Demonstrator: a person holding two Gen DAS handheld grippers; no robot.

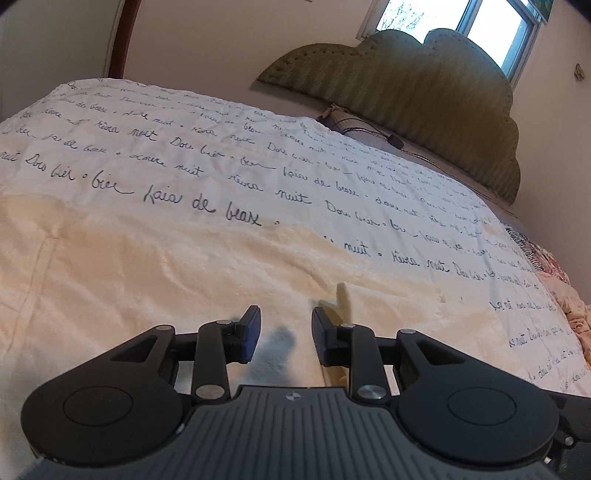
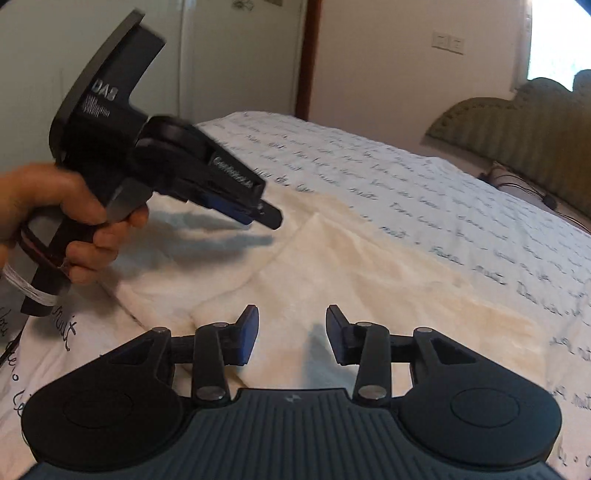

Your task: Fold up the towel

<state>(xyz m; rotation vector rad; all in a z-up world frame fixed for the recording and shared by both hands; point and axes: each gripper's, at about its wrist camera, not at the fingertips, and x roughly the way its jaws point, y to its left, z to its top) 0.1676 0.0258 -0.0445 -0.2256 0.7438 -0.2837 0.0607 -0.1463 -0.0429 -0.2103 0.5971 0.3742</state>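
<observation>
A cream towel [image 1: 166, 266] lies spread on the bed, with a folded layer whose edge runs diagonally [image 2: 369, 266]. My left gripper [image 1: 286, 326] hovers just over the towel, jaws open and nothing between them. A small flap of towel [image 1: 341, 295] sticks up beside its right finger. In the right wrist view the left gripper [image 2: 267, 218] appears at the upper left, held by a person's hand [image 2: 74, 221] above the towel's fold corner. My right gripper [image 2: 291, 323] stands open low over the towel, and only its shadow falls in the gap.
The towel rests on a white bedspread [image 1: 221, 140] printed with black handwriting. A green padded headboard [image 1: 424, 92] and a window [image 1: 480, 22] stand behind the bed. A black cable [image 1: 391, 142] lies near the headboard. Patterned fabric [image 1: 546, 269] lies at the bed's right edge.
</observation>
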